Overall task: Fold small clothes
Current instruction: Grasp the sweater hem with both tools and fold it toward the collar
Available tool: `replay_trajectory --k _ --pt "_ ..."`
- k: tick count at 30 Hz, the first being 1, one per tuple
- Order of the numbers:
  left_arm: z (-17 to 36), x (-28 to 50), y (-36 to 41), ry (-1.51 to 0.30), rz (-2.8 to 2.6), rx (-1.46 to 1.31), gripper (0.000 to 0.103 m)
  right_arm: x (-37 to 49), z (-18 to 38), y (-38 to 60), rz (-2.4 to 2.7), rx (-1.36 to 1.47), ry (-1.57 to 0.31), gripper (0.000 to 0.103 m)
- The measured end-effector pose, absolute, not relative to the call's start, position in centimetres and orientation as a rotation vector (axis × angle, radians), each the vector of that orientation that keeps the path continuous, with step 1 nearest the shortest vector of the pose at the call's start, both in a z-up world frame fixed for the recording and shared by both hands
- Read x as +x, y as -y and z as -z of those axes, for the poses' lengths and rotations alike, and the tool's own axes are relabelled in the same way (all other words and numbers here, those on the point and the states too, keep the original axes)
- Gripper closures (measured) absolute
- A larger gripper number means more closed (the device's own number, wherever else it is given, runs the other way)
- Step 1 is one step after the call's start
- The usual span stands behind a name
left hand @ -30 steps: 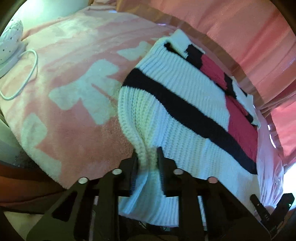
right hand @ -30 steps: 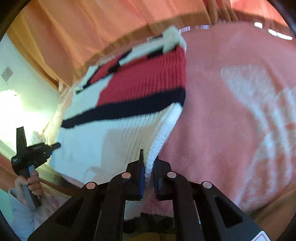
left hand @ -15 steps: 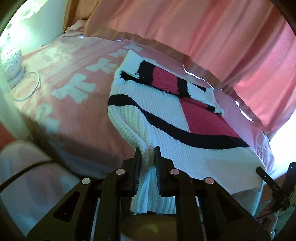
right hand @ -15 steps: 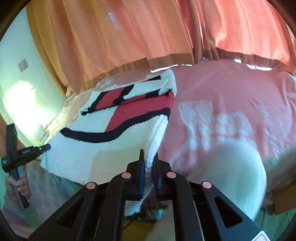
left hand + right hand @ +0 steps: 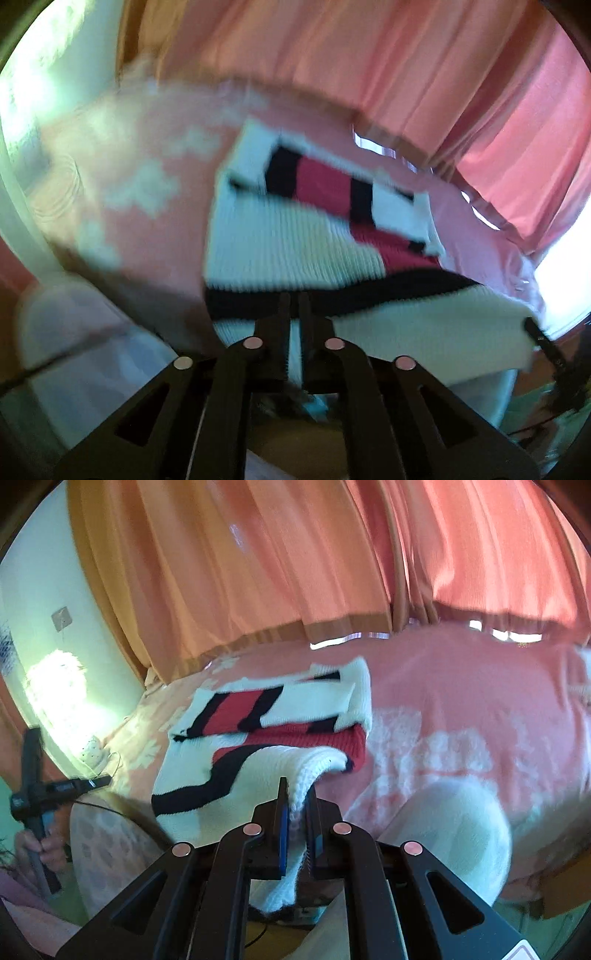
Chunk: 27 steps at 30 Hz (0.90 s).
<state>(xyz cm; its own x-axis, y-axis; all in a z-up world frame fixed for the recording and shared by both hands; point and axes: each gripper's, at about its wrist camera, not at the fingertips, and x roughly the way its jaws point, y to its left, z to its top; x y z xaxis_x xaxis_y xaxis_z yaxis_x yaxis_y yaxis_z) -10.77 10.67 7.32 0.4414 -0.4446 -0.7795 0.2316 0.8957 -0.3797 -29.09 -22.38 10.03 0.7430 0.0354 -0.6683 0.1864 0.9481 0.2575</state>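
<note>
Currently both grippers, left gripper (image 5: 294, 306) and right gripper (image 5: 297, 794), have their fingers clamped on the near hem of a white, red and black knitted sweater (image 5: 269, 734), lifted above a pink bed (image 5: 461, 716). Its far part lies on the bed toward twelve o'clock, sleeves apparently folded in. Judging by this, the bottom-to-top fold is mid-way, with laying down and smoothing left.

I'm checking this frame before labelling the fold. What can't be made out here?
- Left wrist view: motion blur smears the sweater and blanket, so the knit detail is lost.
- Both views: the sweater's near hem drops behind the left gripper and right gripper.
- Right wrist view: the lamp is washed out by glare.
- Left wrist view: the other gripper is cut off at the right edge.
</note>
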Motion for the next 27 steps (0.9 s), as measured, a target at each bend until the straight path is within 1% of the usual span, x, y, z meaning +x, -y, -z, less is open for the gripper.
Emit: replay_trajectory --k 1,2,3,5,6,8,11,14,16,17,18,19,20,21,23,26,27 --pt "-6.0 -10.8 -10.8 -1.07 0.415 -0.24 0.081 -29.1 -9.5 22.3 0.082 0.331 -0.748 0.096" --pt "-4.7 -11.0 -10.8 -1.102 0.378 -0.234 0.065 -29.2 -9.2 22.1 0.078 0.338 -0.76 0.096" --pt "-4.0 -11.0 -10.7 -1.111 0.358 -0.236 0.056 -29.4 -9.1 22.0 0.076 0.341 -0.766 0.096" --pt "-2.0 -11.3 -10.8 -1.115 0.345 -0.264 0.05 -29.4 -8.9 21.9 0.071 0.346 -0.774 0.096" --pt "-1.3 -11.3 -10.8 -1.116 0.346 -0.28 0.041 -29.4 -8.9 21.9 0.071 0.344 -0.776 0.096" --pt "1.2 -11.1 -10.7 -1.14 0.313 -0.31 0.034 -29.4 -8.9 21.7 0.068 0.338 -0.782 0.096" --pt "4.8 -10.5 -10.0 -1.199 0.282 -0.288 0.033 -29.5 -8.7 21.9 0.064 0.34 -0.791 0.096" --pt "7.6 -9.8 -9.5 -1.213 0.27 -0.256 0.034 -29.5 -8.2 21.7 0.061 0.339 -0.8 0.096" --pt "8.8 -9.1 -9.3 -1.247 0.277 -0.272 0.043 -29.5 -7.9 21.6 0.058 0.338 -0.803 0.096" --pt "9.1 -8.8 -9.4 -1.261 0.312 -0.313 0.055 -29.5 -7.8 21.6 0.056 0.34 -0.801 0.096" --pt "9.4 -8.6 -9.3 -1.271 0.36 -0.362 0.076 -29.5 -7.7 21.7 0.055 0.341 -0.799 0.096" --pt "9.5 -8.4 -9.2 -1.284 0.4 -0.397 0.091 -29.6 -7.6 21.7 0.057 0.346 -0.799 0.096" --pt "9.2 -8.5 -9.1 -1.287 0.413 -0.395 0.095 -29.6 -7.5 21.7 0.058 0.349 -0.798 0.096" --pt "8.7 -8.7 -9.1 -1.273 0.418 -0.386 0.096 -29.7 -7.4 21.7 0.061 0.351 -0.798 0.096" --pt "5.9 -10.0 -9.1 -1.224 0.436 -0.348 0.096 -30.2 -7.6 21.7 0.064 0.352 -0.795 0.096" --pt "-0.6 -11.7 -9.6 -1.102 0.5 -0.343 0.096 -31.0 -9.1 21.7 0.065 0.36 -0.759 0.096" --pt "-3.8 -11.7 -9.9 -1.032 0.517 -0.34 0.096 -30.9 -9.7 21.7 0.064 0.357 -0.744 0.096"
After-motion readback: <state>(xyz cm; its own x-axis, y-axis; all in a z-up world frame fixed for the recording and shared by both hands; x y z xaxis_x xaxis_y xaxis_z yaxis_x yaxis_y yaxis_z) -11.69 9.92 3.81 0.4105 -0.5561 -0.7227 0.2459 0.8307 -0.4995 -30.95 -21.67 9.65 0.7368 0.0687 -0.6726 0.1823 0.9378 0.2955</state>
